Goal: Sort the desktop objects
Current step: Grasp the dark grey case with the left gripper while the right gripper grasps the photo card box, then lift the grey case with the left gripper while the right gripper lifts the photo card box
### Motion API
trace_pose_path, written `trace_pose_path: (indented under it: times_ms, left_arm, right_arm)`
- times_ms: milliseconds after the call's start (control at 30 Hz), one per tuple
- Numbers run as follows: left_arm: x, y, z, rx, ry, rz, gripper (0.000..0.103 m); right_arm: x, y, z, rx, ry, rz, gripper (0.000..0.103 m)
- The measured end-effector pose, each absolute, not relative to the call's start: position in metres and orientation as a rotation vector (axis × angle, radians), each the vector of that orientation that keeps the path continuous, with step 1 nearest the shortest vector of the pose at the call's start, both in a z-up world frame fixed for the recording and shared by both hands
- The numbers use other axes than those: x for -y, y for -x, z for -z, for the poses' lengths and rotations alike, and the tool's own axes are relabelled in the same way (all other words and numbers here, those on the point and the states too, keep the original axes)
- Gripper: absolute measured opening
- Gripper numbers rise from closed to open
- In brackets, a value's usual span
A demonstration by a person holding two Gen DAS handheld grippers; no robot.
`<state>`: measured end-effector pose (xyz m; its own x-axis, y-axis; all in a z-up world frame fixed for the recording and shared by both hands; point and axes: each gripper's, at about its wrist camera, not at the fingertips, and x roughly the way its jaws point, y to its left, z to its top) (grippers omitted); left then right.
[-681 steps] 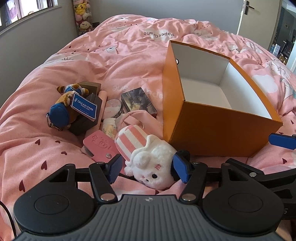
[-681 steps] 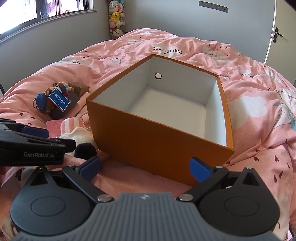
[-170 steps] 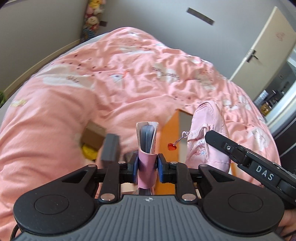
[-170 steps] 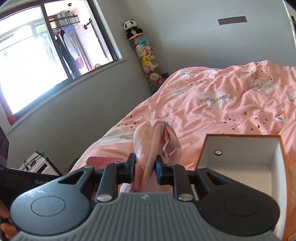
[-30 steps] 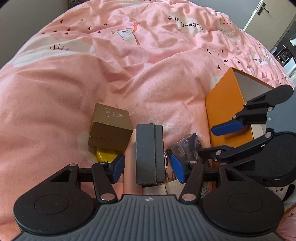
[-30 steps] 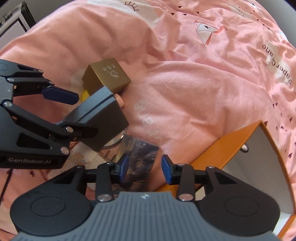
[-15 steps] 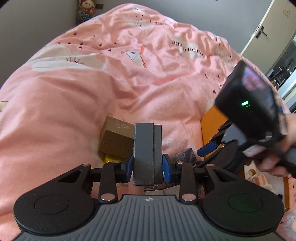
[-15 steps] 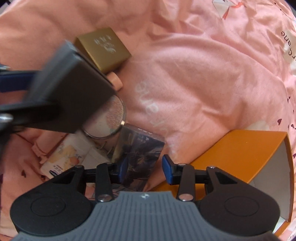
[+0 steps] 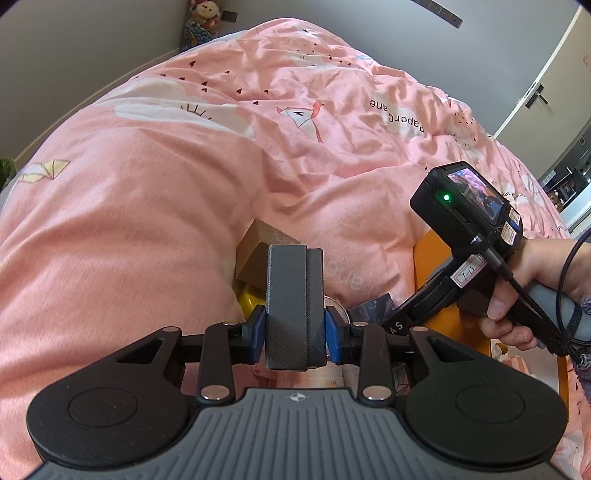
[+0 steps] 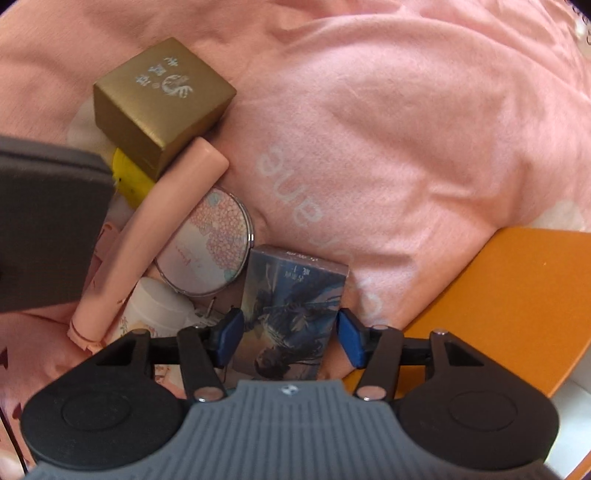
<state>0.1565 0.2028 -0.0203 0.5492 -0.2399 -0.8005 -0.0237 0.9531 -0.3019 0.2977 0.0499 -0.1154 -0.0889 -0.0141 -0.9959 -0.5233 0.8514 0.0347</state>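
Between left jaws: dark grey case (image 9: 294, 306), clamped.

Home bedroom. Bed under pink printed duvet (image 9: 207, 184) fills view; stuffed toys (image 9: 201, 22) stacked at 11 o'clock against grey wall; door (image 9: 546, 85) with handle at 2 o'clock.

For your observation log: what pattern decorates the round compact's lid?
Pink floral clusters on the compact; right wrist view.

The left gripper (image 9: 294, 328) is held raised, its blue pads clamped against both sides of a dark grey case (image 9: 293, 306). The right gripper (image 10: 290, 338) is lowered, its jaws spread apart, flanking a picture box (image 10: 291, 317).
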Motion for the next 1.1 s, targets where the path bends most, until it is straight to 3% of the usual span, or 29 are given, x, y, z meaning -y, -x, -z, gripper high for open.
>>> trace_pose_path:
  times_ms: [567, 1100]
  left_arm:
    - [-0.208, -0.146, 0.030, -1.012, 0.327, 0.119, 0.038]
    - [-0.207, -0.140, 0.037, -1.038, 0.335, 0.111, 0.038]
  right_arm:
    - [-0.057, -0.272, 0.071, -1.501, 0.370, -0.524, 0.061]
    - [-0.063, -0.275, 0.083, -1.602, 0.179, -0.592, 0.062]
